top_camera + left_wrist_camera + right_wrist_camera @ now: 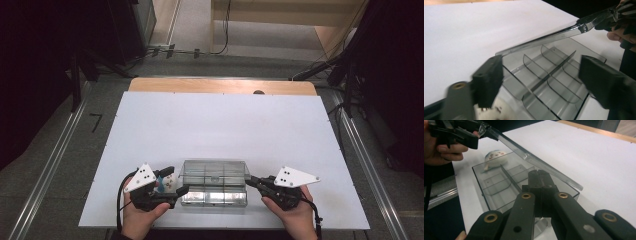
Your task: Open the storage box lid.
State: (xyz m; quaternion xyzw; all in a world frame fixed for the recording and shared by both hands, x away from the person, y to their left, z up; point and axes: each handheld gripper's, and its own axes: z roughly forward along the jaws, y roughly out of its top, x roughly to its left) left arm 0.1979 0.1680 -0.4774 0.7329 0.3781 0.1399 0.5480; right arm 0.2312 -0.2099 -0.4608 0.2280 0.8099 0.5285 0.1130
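Status: opening of the clear compartment box (214, 198) is under way and not complete. Its hinged lid (214, 169) stands tilted up off the base, so the divided compartments lie exposed and appear empty. The right gripper (254, 181) has its jaws pressed together on the right-hand end of the lid, and I judge it is carrying the lid's weight. The left gripper (177, 180) has its jaws spread wide and grips nothing. It sits at the left end of the box, with the compartments seen between its jaws in the left gripper view. A small white round figure (495, 156) with a printed face lies on the worktop (220, 125) just beside that end, close to the left gripper. Remaining, in my judgement: swing the lid fully back, then load the figure into a compartment.
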